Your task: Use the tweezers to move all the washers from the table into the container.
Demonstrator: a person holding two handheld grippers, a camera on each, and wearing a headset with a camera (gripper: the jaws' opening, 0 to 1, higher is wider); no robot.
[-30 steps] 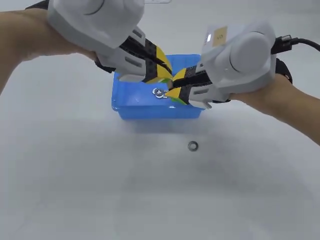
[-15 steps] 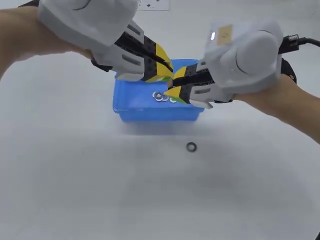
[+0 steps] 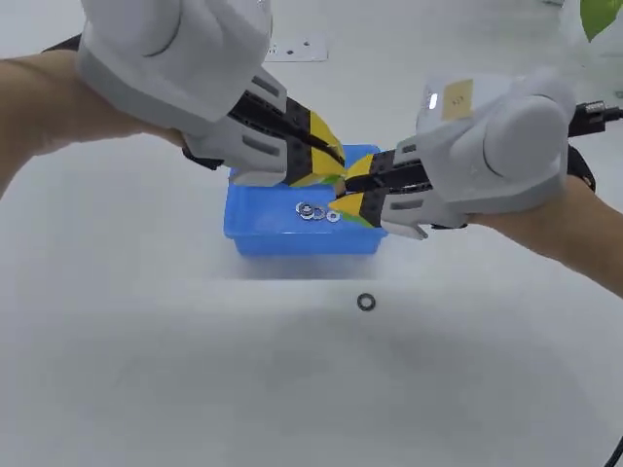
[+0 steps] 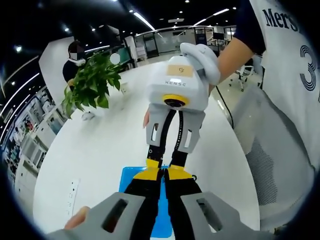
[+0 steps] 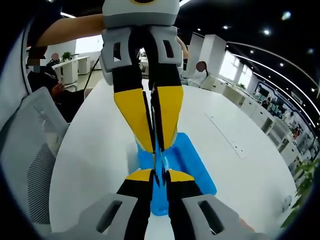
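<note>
A blue container [image 3: 243, 229] stands on the white table with a few washers [image 3: 316, 211] lying inside it. One washer [image 3: 366, 302] lies on the table just in front of it. My left gripper [image 3: 331, 161] and right gripper [image 3: 346, 195] meet tip to tip over the container's right half. In the right gripper view a thin dark pair of tweezers [image 5: 157, 150] runs between both sets of yellow jaws above the container [image 5: 192, 160]. Both grippers look shut on it. In the left gripper view my left gripper [image 4: 162, 175] touches the right one's jaws.
White table surface spreads in front of and around the container. A wall socket plate [image 3: 297, 46] lies at the table's far edge. A potted plant [image 4: 92, 82] stands further back, and a cable [image 3: 599, 112] trails from the right gripper.
A washer held at the jaw tips above the container a second ago now lies inside it with the others. The grippers stay together over the container; the camera has shifted slightly.
</note>
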